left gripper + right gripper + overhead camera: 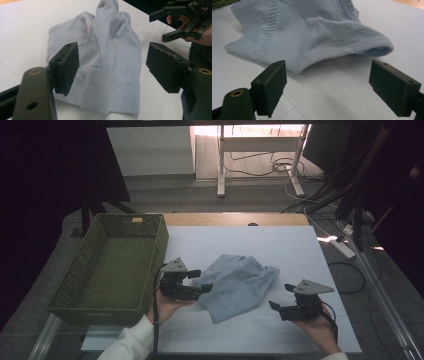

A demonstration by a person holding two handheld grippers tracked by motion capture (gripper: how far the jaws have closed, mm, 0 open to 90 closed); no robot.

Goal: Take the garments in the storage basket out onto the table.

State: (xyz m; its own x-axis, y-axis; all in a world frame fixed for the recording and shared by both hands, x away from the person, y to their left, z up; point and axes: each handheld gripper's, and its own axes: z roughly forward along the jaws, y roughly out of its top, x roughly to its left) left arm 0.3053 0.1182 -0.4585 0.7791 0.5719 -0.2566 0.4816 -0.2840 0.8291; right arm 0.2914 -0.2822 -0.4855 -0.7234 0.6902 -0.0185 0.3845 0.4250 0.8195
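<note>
Pale blue knit garment (237,285) lies crumpled mid-desk (280,245), right of the green basket (115,265). Left claw (200,281) spreads wide astride its ribbed hem; right claw (281,296), also spread, hovers just beside it, gripping nothing.

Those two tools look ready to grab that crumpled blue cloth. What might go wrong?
The left tool stands open over the garment's ribbed hem, where folds overlap, so it may pinch several layers. The right tool sits open short of the edge and may close on bare table.
</note>
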